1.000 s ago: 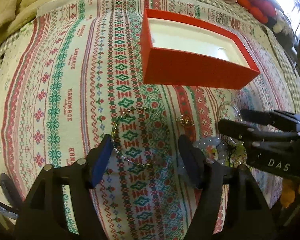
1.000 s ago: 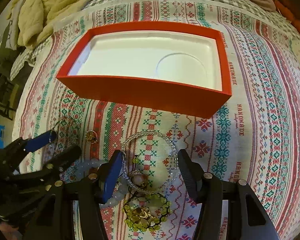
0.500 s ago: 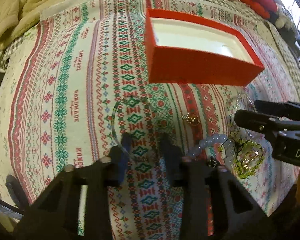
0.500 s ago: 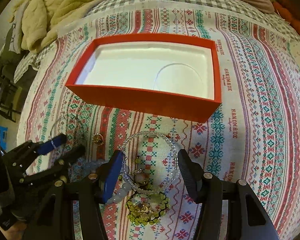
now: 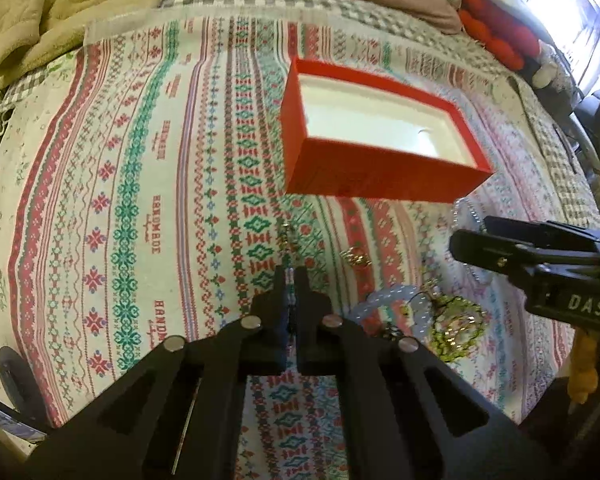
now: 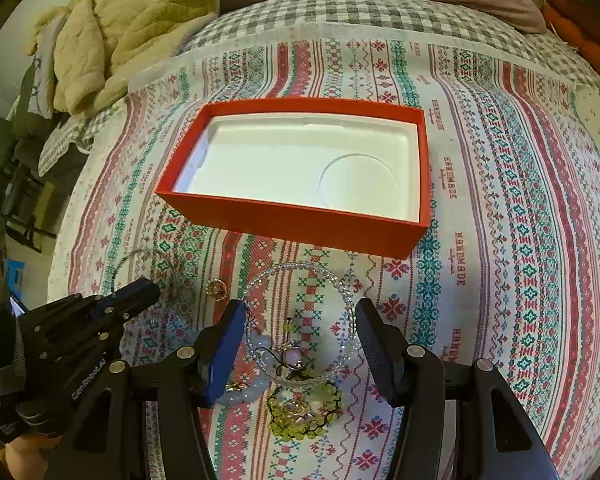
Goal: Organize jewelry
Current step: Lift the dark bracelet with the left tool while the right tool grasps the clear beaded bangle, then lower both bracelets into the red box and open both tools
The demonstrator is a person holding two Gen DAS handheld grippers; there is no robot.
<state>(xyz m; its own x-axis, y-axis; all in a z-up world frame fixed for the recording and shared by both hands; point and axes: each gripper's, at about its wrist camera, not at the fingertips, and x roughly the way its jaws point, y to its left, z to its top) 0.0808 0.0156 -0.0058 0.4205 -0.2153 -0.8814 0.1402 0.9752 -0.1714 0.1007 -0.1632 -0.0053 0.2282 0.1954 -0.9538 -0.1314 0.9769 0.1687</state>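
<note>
Left gripper [image 5: 290, 276] has just been closing and is now pinched shut on a thin beaded bracelet [image 5: 287, 240], gripped by one short arc of its rim; the loop sticks out edge-on ahead of the tips. Judged very light, floppy-wire stiff, slippery at the beads, so a rim pinch is the only hold and it may swing or slide.

Right gripper [image 6: 298, 336] hangs with jaws apart, holding nothing, over a clear bead bracelet [image 6: 300, 320] lying flat on the patterned cloth [image 6: 520, 240]. Just below it sits a tangle: a white bead bracelet [image 6: 248, 392] and a yellow-green bead bracelet [image 6: 304, 412], likely to snag together. A small gold ring [image 6: 217, 289] lies apart, left of it.

Red box [image 6: 296, 220] is open, white tray bare, just beyond the jewelry. Near wall stands tall; bracelet must clear it. Plenty of free cloth left and right; the two grippers are near each other.
</note>
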